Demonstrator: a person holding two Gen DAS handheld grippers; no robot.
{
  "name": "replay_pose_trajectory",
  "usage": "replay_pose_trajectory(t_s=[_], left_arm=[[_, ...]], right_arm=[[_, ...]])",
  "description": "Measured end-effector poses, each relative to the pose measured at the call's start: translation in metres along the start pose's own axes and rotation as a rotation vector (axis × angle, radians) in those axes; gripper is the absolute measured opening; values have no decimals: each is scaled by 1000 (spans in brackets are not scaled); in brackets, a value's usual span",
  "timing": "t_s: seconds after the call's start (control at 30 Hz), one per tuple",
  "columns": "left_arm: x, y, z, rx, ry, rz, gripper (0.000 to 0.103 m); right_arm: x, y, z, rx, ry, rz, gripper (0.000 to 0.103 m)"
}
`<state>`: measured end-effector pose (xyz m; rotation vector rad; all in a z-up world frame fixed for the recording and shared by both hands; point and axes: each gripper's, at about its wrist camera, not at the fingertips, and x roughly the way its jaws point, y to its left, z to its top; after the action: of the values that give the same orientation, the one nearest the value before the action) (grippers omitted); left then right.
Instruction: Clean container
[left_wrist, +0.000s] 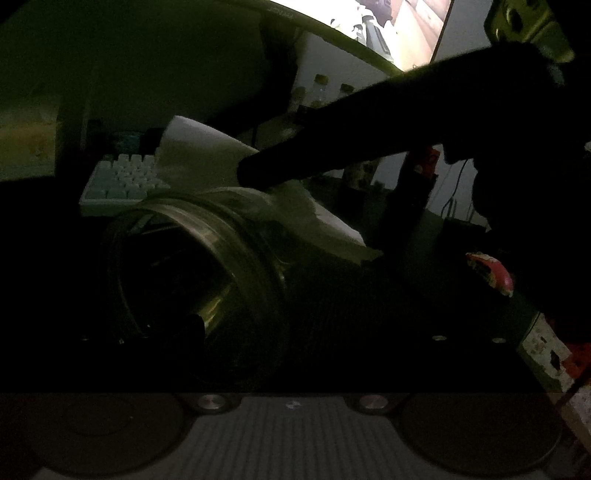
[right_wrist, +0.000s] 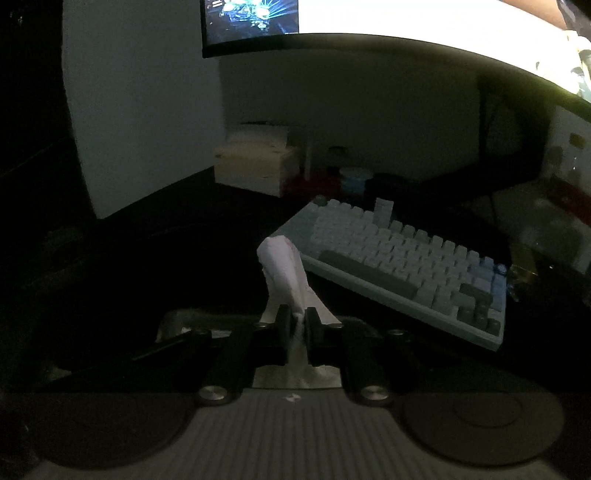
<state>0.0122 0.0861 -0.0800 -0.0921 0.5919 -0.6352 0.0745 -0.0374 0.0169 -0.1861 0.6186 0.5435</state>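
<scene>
In the left wrist view a clear glass jar lies tilted close to the camera, its wide mouth turned up and to the left. My left gripper is very dark; one finger shows at the jar's mouth, and it seems shut on the jar. My right gripper reaches in from the right as a black shape. It presses a white tissue over the jar's upper rim. In the right wrist view the right gripper is shut on that tissue, which sticks up between the pads.
The room is dark, lit by a curved monitor above the desk. A pale keyboard lies behind the jar. A light box stands by the wall. Small bottles and a red-and-white packet are on the right.
</scene>
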Motion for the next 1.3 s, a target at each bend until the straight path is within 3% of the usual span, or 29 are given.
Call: replay_pose_trajectory(t_s=[0.57,1.2,1.3], left_arm=[[-7,-26,-9,-5,-3,22,103],[-12,-22,-3,-9,-7,20,103],[-11,-22,-2,-10,-7,22,103]], right_arm=[[0,-5,-3,8,-15,4,12],[-1,-5,-2,13,-14,5,12],[1,-21,-4,-18,-16,38,12]])
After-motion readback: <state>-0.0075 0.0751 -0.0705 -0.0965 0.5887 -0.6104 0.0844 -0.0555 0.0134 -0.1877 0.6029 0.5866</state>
